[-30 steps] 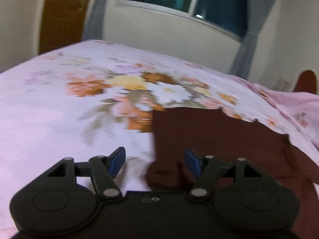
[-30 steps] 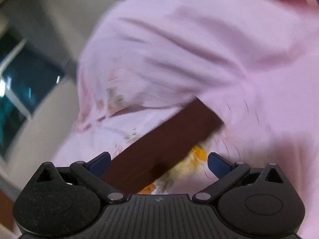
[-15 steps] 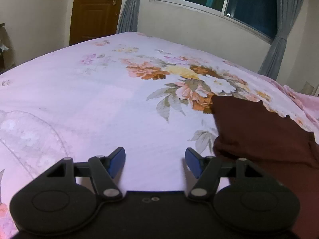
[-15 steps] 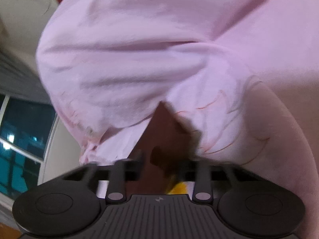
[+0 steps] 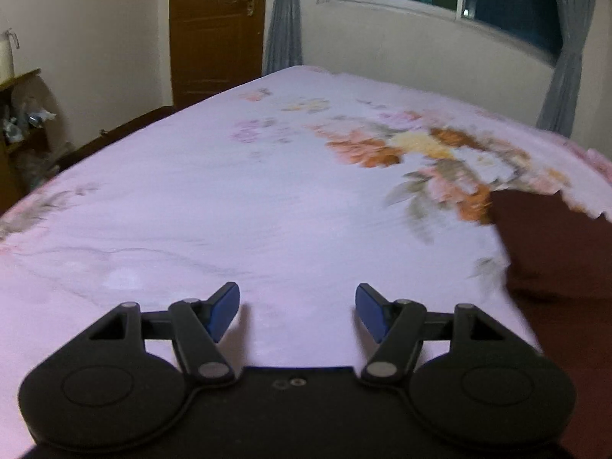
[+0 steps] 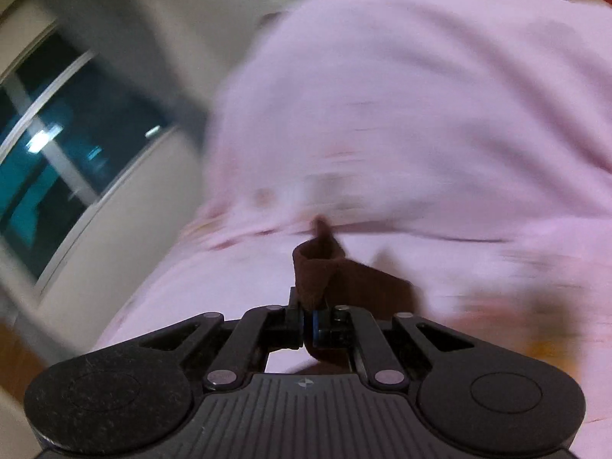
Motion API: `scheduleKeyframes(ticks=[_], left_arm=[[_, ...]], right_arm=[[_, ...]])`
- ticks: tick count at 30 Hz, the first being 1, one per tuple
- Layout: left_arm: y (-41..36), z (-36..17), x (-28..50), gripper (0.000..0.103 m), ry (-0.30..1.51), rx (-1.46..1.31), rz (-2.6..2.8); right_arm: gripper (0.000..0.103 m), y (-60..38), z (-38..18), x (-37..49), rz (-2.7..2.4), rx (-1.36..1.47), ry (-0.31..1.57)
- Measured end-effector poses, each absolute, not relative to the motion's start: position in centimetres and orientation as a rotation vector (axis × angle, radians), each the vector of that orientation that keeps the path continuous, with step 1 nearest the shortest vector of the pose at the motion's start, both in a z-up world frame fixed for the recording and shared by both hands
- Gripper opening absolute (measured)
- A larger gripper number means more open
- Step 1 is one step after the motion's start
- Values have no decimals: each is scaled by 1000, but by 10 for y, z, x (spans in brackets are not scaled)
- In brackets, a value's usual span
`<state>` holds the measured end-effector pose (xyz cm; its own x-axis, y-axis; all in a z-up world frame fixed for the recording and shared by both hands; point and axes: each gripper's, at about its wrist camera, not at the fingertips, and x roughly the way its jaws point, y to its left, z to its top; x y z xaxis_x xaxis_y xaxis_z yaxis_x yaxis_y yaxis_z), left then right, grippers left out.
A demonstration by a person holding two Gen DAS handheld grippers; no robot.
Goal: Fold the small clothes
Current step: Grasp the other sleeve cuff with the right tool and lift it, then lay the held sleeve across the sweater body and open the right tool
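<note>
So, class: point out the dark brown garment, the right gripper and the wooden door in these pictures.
dark brown garment (image 6: 313, 271): right wrist view, on the bunched fold above the jaws.
right gripper (image 6: 308, 325): right wrist view, between its shut fingertips, pinching the cloth.
wooden door (image 5: 216, 30): left wrist view, on its panel.

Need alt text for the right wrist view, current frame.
The right gripper is shut on a bunched fold of dark brown garment, which sticks up between its fingers. Behind it lies a blurred pink bedsheet, with a dark window at the left.
</note>
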<state>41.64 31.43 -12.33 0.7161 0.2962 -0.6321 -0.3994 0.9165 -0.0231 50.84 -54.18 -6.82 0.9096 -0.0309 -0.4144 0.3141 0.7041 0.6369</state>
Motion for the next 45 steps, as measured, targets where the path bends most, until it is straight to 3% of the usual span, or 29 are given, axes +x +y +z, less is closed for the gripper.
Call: scheduleKeyframes(ticks=[10, 20, 32, 45], left_arm=[[376, -118, 358, 67, 651, -190, 425], [391, -127, 338, 68, 635, -213, 401], [403, -142, 329, 68, 640, -232, 403], [403, -146, 331, 70, 636, -224, 409]], right_arm=[[4, -283, 9, 595, 296, 518, 374], [4, -65, -53, 592, 597, 248, 536], [4, 21, -99, 553, 690, 2, 517], [4, 45, -123, 551, 721, 3, 581]])
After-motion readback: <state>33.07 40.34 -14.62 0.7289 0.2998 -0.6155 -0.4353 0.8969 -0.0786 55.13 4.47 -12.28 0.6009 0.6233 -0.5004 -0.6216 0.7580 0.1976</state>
